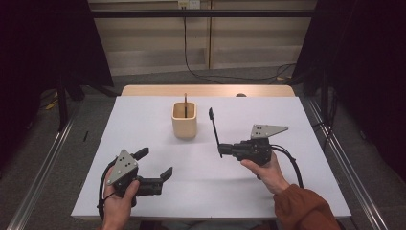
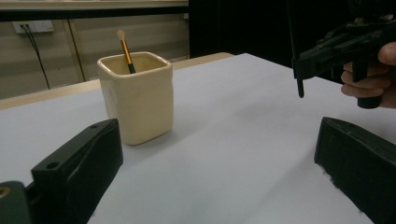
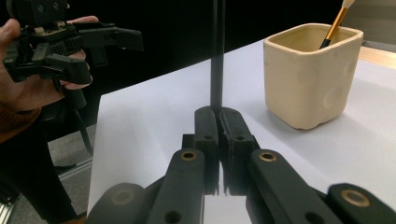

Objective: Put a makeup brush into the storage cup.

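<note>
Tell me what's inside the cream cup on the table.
Inside the cream cup stands one makeup brush, its orange handle leaning on the rim and its pale tip up. The handle's lower end and the cup's bottom are hidden by the cup's wall.

Black tongs [image 1: 153,163] with grey plates; rust-orange sleeve [image 1: 301,206].

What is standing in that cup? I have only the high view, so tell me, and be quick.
Observer: A brush with a gold handle, pale bristles up, leaning in the cream cup.
Operator: Check the right gripper's hold.
Observer: The right gripper has its jaws shut on a thin black handle.
Operator: Report the handle's lower end.
Observer: In the left gripper view it hangs clear of the table.
</note>
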`<state>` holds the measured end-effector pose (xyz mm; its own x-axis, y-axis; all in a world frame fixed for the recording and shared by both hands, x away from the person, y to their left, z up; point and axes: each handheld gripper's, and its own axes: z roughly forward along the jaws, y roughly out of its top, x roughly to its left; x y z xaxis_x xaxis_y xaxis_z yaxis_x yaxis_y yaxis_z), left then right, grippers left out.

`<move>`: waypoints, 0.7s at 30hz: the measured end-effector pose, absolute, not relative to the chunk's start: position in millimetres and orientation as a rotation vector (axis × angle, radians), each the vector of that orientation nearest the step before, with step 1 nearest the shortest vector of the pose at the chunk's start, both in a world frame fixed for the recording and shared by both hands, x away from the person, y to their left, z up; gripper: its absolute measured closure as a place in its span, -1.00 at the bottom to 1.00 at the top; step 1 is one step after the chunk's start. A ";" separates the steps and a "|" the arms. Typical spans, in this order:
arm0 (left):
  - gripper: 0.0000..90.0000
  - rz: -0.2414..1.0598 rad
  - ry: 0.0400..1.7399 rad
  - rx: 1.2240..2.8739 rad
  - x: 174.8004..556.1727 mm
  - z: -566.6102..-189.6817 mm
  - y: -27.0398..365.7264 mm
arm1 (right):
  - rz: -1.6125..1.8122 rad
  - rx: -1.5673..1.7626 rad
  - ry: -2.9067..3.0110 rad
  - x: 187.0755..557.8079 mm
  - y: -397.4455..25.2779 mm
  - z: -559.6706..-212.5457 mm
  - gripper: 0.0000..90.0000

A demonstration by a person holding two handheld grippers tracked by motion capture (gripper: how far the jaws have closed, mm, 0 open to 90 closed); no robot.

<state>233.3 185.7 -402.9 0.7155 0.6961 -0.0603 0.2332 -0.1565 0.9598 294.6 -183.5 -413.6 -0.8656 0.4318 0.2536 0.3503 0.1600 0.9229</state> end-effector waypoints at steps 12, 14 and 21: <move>-0.97 0.443 0.702 1.719 239.4 -398.0 166.7 | 1.831 0.797 2.323 295.4 -185.4 -412.2 0.93; -0.98 0.444 0.698 1.728 240.5 -397.5 164.5 | 1.828 0.798 2.327 295.6 -185.0 -413.0 0.93; -0.98 0.429 0.641 1.744 248.7 -391.8 150.9 | 1.819 0.793 2.329 295.2 -183.0 -415.1 0.93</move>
